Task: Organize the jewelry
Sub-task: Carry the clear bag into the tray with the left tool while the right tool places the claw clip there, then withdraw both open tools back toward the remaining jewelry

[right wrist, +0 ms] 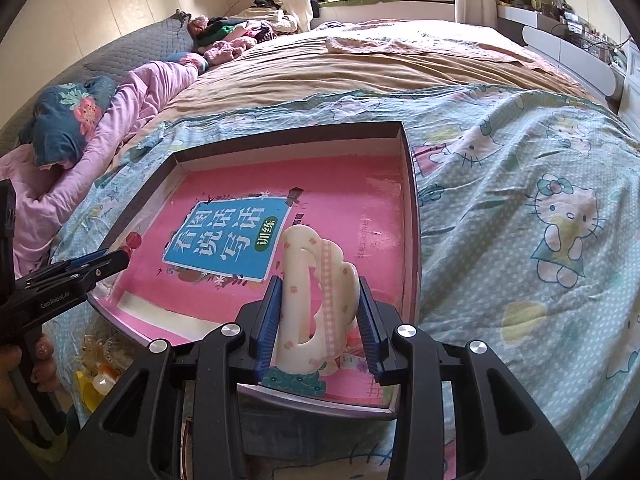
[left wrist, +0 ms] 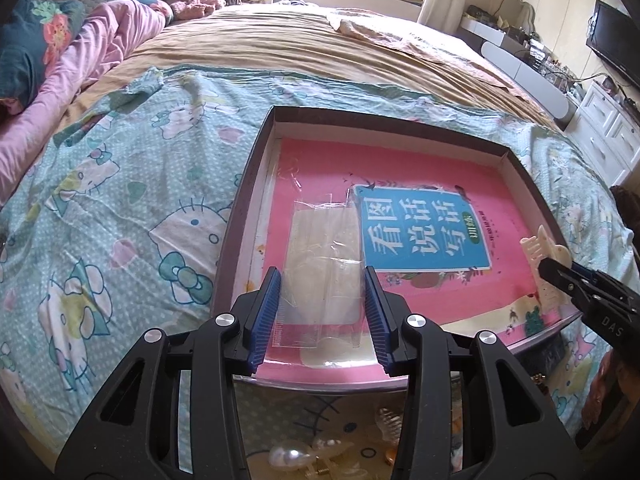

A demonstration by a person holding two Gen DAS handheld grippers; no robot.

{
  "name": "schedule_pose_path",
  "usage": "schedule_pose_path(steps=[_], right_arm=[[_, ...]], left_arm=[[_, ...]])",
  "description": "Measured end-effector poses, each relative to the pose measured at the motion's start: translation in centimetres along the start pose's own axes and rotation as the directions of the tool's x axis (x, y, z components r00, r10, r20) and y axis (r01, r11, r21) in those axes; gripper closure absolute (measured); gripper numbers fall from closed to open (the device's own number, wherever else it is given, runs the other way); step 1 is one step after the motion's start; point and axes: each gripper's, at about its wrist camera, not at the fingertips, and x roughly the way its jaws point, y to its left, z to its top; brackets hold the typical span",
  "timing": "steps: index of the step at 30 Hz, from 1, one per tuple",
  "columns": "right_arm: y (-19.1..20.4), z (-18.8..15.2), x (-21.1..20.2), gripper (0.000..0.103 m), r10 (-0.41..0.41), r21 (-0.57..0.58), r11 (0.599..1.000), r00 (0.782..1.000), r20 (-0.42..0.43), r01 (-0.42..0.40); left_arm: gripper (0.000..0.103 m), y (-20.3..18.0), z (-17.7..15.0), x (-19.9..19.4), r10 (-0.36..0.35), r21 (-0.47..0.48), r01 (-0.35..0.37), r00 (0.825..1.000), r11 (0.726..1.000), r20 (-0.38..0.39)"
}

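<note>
Shallow dark-rimmed cardboard box lid (left wrist: 240, 216) lying open side up on a bed, on a pale blue cartoon-cat print bedsheet (left wrist: 120, 208). Lining the lid floor: a pink children's workbook with a blue title panel (left wrist: 424, 232).

Left gripper (left wrist: 324, 276), black frame with blue ribbed pads: clamped on a clear, crinkled plastic sleeve with a pale card inside (left wrist: 324, 256). Sleeve held flat between both pads, extending forward over the near-left part of the pink cover, low above it; contact with the book not discernible.

Right gripper (right wrist: 320, 300), same build: closed tight on a cream-white plastic claw hair clip with small pastel dots and a pink ladder-pattern stripe (right wrist: 316, 288). Clip upright between the pads, scalloped edge to the right, teeth visible from the left wrist view. Positioned over the near-right corner of the lid, above the book's lower edge.

Loose pieces on the sheet just in front of the lid's near rim: a large baroque pearl ornament (left wrist: 286, 458), a ribbed shell-shaped clip (left wrist: 390, 422), a yellow and orange trinket (right wrist: 98, 388).

Part of a hand (right wrist: 16, 364) wrapped around the left gripper's handle, seen from the right wrist view.

Background: tan blanket (left wrist: 304, 48), pink quilt (left wrist: 100, 44), dark floral pillow (left wrist: 32, 44), black flat-screen television (left wrist: 614, 40) at the right wall.
</note>
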Motion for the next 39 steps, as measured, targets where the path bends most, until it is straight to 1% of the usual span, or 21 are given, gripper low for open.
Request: schedule_pose_path(steps=[1,2,3,4,7,9,10,12,13,14,15,17,19,23,26,29,33,39], right_arm=[[0.1,0.0,0.0,0.067,-0.001,-0.002,1.000,1.000,-0.001,0.001],[0.1,0.0,-0.1,0.062,0.003,-0.003,1.000,1.000,-0.001,-0.003],[0.1,-0.1,-0.2,0.054,0.004,-0.004,1.000,1.000,0.003,-0.004],[0.2,-0.1,-0.4,0.049,-0.001,-0.006,1.000,1.000,0.009,0.001],[0.4,-0.1,-1.1,0.044,-0.007,-0.009,1.000,1.000,0.029,0.007],[0.3,-0.2,-1.6,0.035,-0.005,0.002,1.000,0.999,0.041,0.005],[0.1,-0.2,-2.0,0.034,-0.001,0.010,1.000,0.999,0.049,0.000],[0.0,-0.3,-2.7,0.027,0.007,0.020,1.000,0.998,0.067,-0.008],[-0.1,-0.3,-3.1,0.025,0.005,0.024,1.000,0.997,0.075,-0.007],[-0.1,-0.3,-3.4,0.023,0.007,0.028,1.000,0.997,0.082,-0.009],[-0.2,-0.2,-3.9,0.021,0.010,0.031,0.999,0.996,0.090,-0.013],[-0.2,-0.2,-4.5,0.018,0.011,0.035,0.999,0.995,0.103,-0.015],[-0.3,-0.1,-5.2,0.017,0.011,0.038,0.999,0.993,0.114,-0.015],[-0.4,-0.1,-6.5,0.015,0.010,0.038,0.999,0.991,0.135,-0.016],[-0.5,-0.1,-7.3,0.014,0.014,0.038,0.999,0.989,0.149,-0.020],[-0.5,-0.2,-8.2,0.011,0.011,0.030,0.999,0.987,0.163,-0.016],[0.0,-0.4,-9.6,0.008,-0.011,-0.001,1.000,0.980,0.197,0.011],[0.5,-0.7,-11.5,0.007,-0.010,-0.031,0.999,0.973,0.232,0.018]], left_arm=[[0.070,0.0,0.0,0.1,0.003,0.002,-0.003,1.000,1.000,-0.001],[0.070,0.1,0.0,0.1,0.003,0.003,-0.003,1.000,1.000,-0.003],[0.070,0.1,0.0,0.2,0.003,0.002,-0.003,1.000,1.000,-0.003],[0.070,0.1,0.0,0.2,0.003,0.003,-0.003,1.000,1.000,-0.004],[0.070,0.1,0.0,0.2,0.002,0.003,-0.002,1.000,1.000,-0.004],[0.069,0.2,0.0,0.2,-0.004,0.002,0.004,1.000,1.000,-0.007],[0.068,0.2,0.0,0.2,-0.006,0.002,0.006,1.000,1.000,-0.008],[0.058,0.2,0.0,0.0,0.000,0.005,0.000,1.000,1.000,-0.002],[0.051,0.1,0.1,-0.2,0.002,0.006,-0.002,1.000,1.000,0.002],[0.047,0.1,0.1,-0.4,0.002,0.006,-0.002,1.000,1.000,0.006],[0.046,0.1,0.1,-0.6,-0.001,0.005,0.001,1.000,1.000,0.012],[0.038,0.0,0.1,-0.9,-0.001,0.005,0.001,1.000,1.000,0.016],[0.033,0.0,0.2,-1.5,-0.004,0.005,0.004,1.000,1.000,0.022],[0.017,-0.1,0.3,-3.0,-0.027,0.003,0.027,0.999,1.000,0.040],[0.012,0.0,0.4,-4.2,-0.029,-0.006,0.029,0.998,1.000,0.058],[0.010,0.2,0.5,-5.3,-0.026,-0.008,0.027,0.997,1.000,0.068],[0.010,0.6,0.4,-6.9,-0.019,-0.013,0.020,0.996,1.000,0.091],[0.010,1.3,0.2,-9.1,-0.010,-0.024,0.013,0.992,1.000,0.126]])
